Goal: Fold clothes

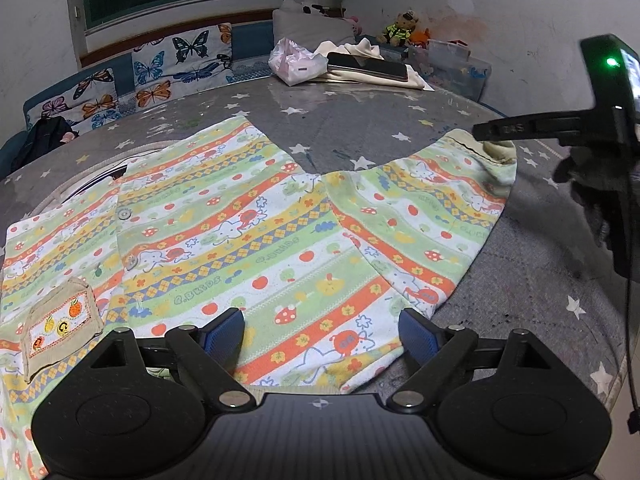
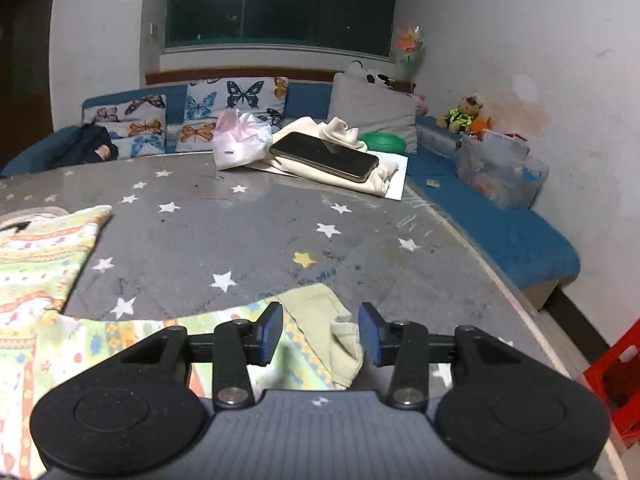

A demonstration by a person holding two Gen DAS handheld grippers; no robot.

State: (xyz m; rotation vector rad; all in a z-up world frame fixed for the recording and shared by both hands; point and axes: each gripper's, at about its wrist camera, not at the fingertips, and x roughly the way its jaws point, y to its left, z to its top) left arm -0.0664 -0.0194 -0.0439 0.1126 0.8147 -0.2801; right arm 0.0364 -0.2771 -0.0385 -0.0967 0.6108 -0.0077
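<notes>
A child's striped cartoon-print top lies flat on the grey star-patterned table, with a knitted pocket at the left. Its right sleeve stretches out to a cream cuff. My left gripper hovers open over the top's near hem, blue pads wide apart. My right gripper is open at the sleeve's end. The cuff lies between its pads, and neither pad presses the cloth. One black finger of the right gripper shows over the cuff in the left wrist view.
At the table's far side lie a phone on cream cloth and a plastic bag. Behind are butterfly cushions, a blue bench and a clear storage box. A red stool stands past the right edge.
</notes>
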